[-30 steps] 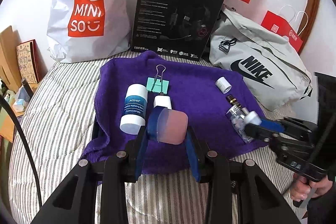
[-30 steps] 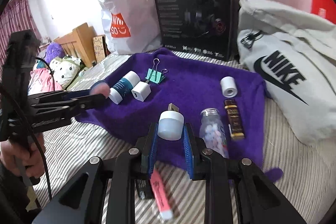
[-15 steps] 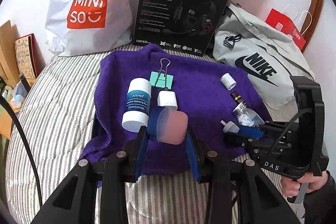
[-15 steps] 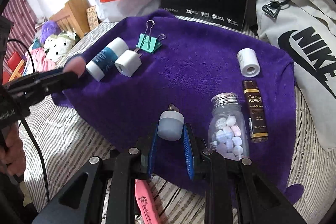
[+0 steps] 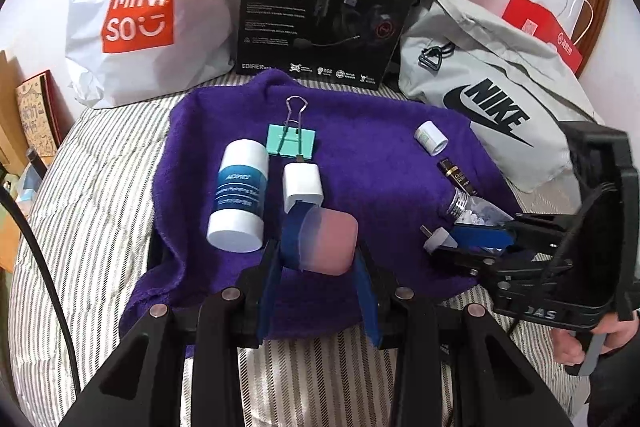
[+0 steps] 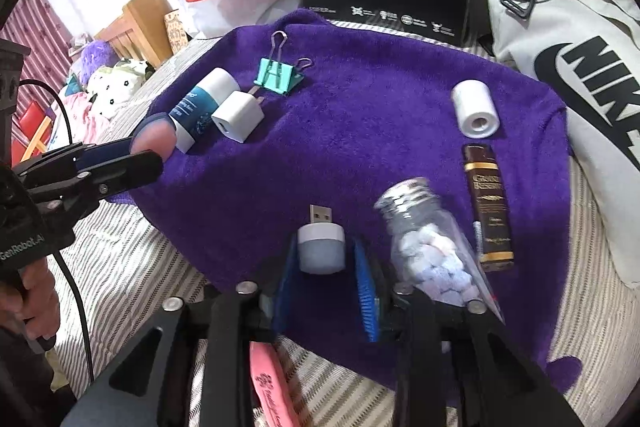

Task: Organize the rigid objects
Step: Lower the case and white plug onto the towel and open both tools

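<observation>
Grippers (image 6: 325,291) hover over purple towel (image 6: 380,107) on striped bed (image 5: 100,207).

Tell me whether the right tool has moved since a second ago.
Yes. In the left wrist view the right tool came down and leftward onto the purple towel, its jaws just opening around the USB light.

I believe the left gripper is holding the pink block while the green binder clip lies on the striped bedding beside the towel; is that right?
Not quite. The left gripper does hold the pink block, but the green binder clip lies on the purple towel, not on the striped bedding. Both wrist views show it, just beyond the white charger.
</observation>
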